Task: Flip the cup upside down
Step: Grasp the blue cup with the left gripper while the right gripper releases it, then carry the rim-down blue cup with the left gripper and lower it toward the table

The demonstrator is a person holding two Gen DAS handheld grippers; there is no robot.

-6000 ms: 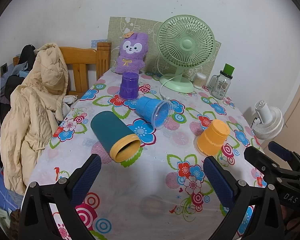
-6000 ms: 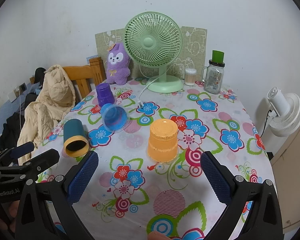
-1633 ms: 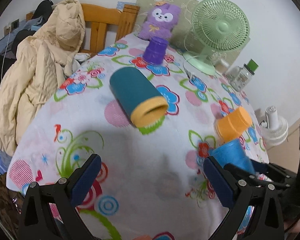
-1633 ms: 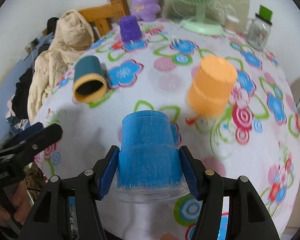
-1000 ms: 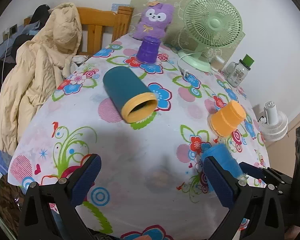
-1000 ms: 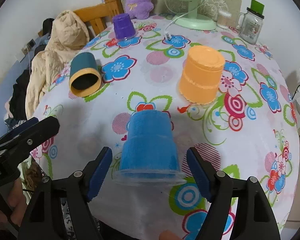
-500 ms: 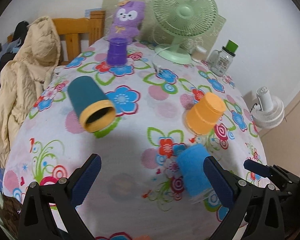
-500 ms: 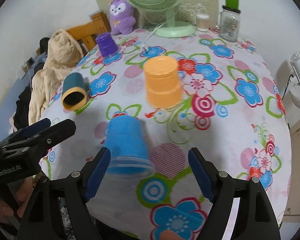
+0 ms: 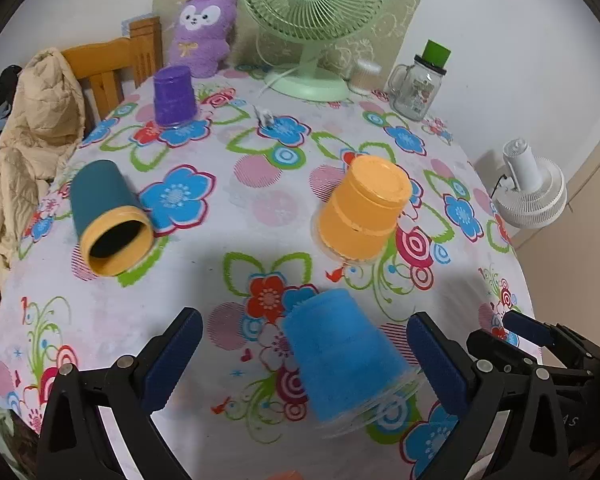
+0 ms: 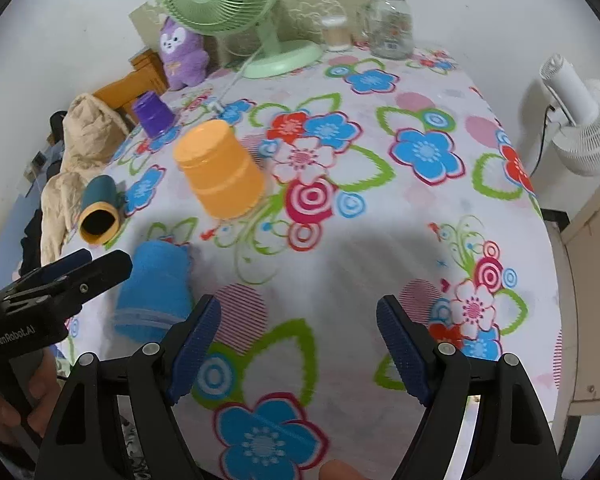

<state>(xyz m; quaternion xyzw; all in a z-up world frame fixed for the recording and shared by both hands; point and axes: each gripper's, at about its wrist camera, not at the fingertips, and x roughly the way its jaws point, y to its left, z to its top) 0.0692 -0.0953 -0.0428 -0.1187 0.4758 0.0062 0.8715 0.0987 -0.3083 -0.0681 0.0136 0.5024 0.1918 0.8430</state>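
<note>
- Standing mouth-down near the front edge of the table (image 9: 236, 208), the blue cup (image 9: 340, 356) sits between the spread fingers of the left claw (image 9: 304, 356), touching neither pad; in the left view it looks tilted and blurred.
- Six seconds ago this cup lay on its side mid-table; 1.6 s ago the right claw clamped it, and a second ago it had let go.
- Now the right claw (image 10: 300, 352) is wide open and holds nothing; it has swung away, so the blue cup (image 10: 156, 292) lies off to its left, outside its left finger.
- The left claw, also open and empty, has moved over from facing the teal cup to framing the blue one.
- The orange cup (image 9: 360, 208) stands upside down just behind the blue cup, as before.
- The teal cup (image 9: 106, 216) still lies on its side near the left edge, its yellow rim toward the front.
- The purple cup (image 9: 174, 96) stays inverted toward the back-left corner, before the plush (image 9: 202, 28).
- A green fan (image 9: 316, 20) and a jar (image 9: 418, 84) line the back edge, unmoved.
</note>
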